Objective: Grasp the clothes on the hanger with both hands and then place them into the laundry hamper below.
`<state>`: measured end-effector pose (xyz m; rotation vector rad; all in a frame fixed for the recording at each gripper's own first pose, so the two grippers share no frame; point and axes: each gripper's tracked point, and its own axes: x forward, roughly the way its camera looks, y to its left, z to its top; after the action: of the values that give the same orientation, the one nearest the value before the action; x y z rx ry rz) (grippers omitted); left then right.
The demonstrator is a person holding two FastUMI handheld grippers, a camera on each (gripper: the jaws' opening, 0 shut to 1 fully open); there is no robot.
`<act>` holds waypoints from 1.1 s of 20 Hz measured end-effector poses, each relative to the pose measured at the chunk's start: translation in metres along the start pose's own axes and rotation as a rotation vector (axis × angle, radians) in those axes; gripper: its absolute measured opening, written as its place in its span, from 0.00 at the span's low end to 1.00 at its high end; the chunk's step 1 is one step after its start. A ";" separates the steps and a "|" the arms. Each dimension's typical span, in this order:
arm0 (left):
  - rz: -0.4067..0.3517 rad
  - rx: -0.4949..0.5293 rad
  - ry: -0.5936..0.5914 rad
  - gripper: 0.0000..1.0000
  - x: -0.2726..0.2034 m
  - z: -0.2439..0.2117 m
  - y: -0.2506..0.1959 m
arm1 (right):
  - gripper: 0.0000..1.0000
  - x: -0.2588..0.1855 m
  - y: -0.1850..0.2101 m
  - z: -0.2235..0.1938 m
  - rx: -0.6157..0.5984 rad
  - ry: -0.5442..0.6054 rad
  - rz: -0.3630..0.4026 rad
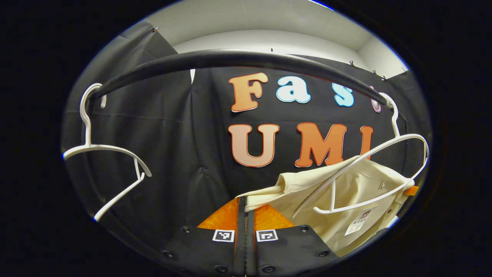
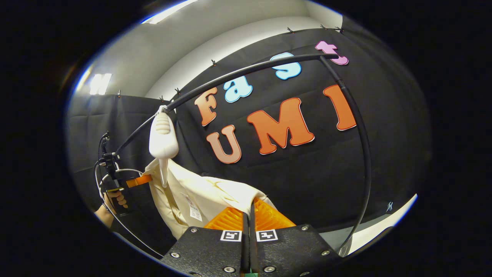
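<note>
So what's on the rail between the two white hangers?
Nothing. In the left gripper view the rail is bare between the empty hanger and the hanger with the shirt.

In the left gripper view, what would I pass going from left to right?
Empty white hanger → the tool at bottom centre, pinching cream fabric → cream garment on a second white hanger.

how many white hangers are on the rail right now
2. An empty hanger hangs at the rail's left end; another hanger at the right end carries the cream shirt. Others may be hidden.
</note>
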<state>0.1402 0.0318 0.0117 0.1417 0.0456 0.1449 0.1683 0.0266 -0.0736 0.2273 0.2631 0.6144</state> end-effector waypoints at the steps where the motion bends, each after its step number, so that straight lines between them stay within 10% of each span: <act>1: 0.008 0.000 0.011 0.06 0.000 -0.005 0.001 | 0.00 0.000 0.001 -0.005 -0.003 -0.001 -0.013; 8: 0.077 0.097 0.050 0.07 -0.005 -0.045 0.027 | 0.00 0.015 0.003 -0.060 -0.029 0.041 -0.104; 22: -0.063 0.012 0.254 0.07 -0.018 -0.149 -0.014 | 0.00 0.033 0.020 -0.153 0.112 0.154 -0.160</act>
<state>0.1160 0.0353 -0.1368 0.1333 0.3036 0.0993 0.1363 0.0823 -0.2182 0.2646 0.4604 0.4590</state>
